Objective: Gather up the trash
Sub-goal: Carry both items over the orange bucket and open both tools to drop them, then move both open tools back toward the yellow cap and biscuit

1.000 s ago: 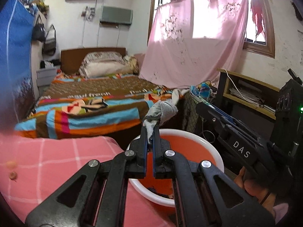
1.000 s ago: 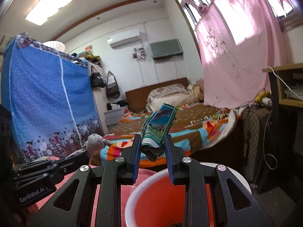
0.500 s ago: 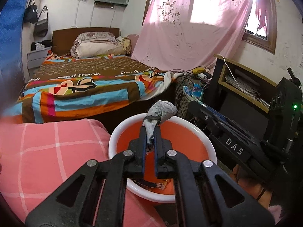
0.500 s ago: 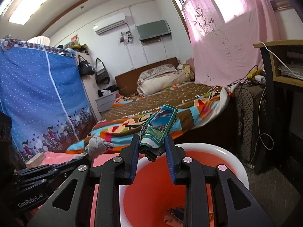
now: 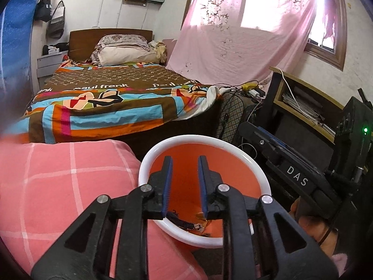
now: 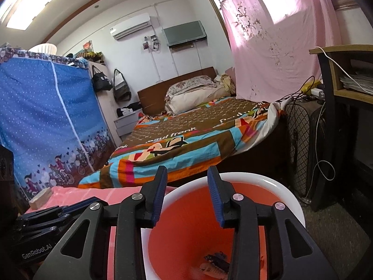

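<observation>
A red trash bin with a white rim (image 5: 254, 163) (image 6: 275, 182) stands on the floor beside a pink checked cushion (image 5: 58, 186). My left gripper (image 5: 185, 161) is open and empty above the bin's mouth. My right gripper (image 6: 187, 172) is open and empty over the bin's near rim; it also shows at the right of the left wrist view (image 5: 291, 170). Scraps of trash (image 6: 214, 263) lie at the bin's bottom, also seen in the left wrist view (image 5: 186, 224). The left gripper's body shows at the lower left of the right wrist view (image 6: 46, 224).
A bed with a colourful quilt (image 5: 112, 102) stands behind the bin. A wooden shelf (image 5: 303, 102) with papers and cables is at the right, a mesh fan guard (image 6: 300, 140) next to it. A blue fabric wardrobe (image 6: 46, 121) stands at the left. A small wooden block (image 6: 40, 196) lies on the cushion.
Both grippers have opened over the bin. The grey crumpled wad has left my left gripper and the green wrapper has left my right gripper. Both views have tilted down toward the bin.
</observation>
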A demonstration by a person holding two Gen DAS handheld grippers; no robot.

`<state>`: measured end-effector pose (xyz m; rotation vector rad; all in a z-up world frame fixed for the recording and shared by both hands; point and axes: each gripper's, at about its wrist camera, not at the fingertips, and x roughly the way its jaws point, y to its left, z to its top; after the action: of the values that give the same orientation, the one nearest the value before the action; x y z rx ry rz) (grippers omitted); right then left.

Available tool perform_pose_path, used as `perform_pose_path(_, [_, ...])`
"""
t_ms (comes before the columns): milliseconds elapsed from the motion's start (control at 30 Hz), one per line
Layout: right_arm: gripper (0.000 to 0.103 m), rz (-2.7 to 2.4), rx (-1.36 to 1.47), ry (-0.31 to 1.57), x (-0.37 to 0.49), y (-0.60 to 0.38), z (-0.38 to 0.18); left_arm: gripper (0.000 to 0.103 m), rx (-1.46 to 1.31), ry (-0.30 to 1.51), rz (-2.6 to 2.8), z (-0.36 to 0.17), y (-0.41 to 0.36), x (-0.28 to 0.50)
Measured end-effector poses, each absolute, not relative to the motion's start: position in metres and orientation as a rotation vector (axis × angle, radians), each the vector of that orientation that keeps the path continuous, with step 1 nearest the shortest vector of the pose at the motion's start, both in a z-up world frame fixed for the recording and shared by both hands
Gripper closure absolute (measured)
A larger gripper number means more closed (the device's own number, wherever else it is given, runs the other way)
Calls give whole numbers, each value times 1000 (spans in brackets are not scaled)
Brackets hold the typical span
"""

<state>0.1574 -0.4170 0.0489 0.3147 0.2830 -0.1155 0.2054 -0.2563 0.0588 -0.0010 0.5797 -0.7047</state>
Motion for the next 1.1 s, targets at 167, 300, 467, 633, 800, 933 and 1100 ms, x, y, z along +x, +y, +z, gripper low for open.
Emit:
perform_pose_path(167, [67, -113, 310, 278, 159, -413, 51, 69, -25, 550, -639, 61, -240, 207])
perform_pose_path(300, [65, -98, 306, 262, 162, -406, 54, 58, -55, 512, -563, 67, -218, 208])
perform_pose_path(467, [57, -62, 283, 234, 167, -386, 60, 40, -85, 451, -465, 74, -185, 202])
perform_pose_path(633, [39, -6, 259, 204, 173, -360, 67, 17, -84, 378, -339, 80, -143, 193])
perform_pose_path(800, [20, 61, 246, 129, 174, -326, 74, 1, -131, 323, -231, 83, -94, 187])
perform_pose_path(933, [0, 96, 243, 73, 175, -297, 75, 0, -173, 271, -148, 80, -55, 175])
perform_pose_path(1100, [0, 160, 249, -2, 175, -266, 75, 0, -166, 236, -37, 77, -14, 166])
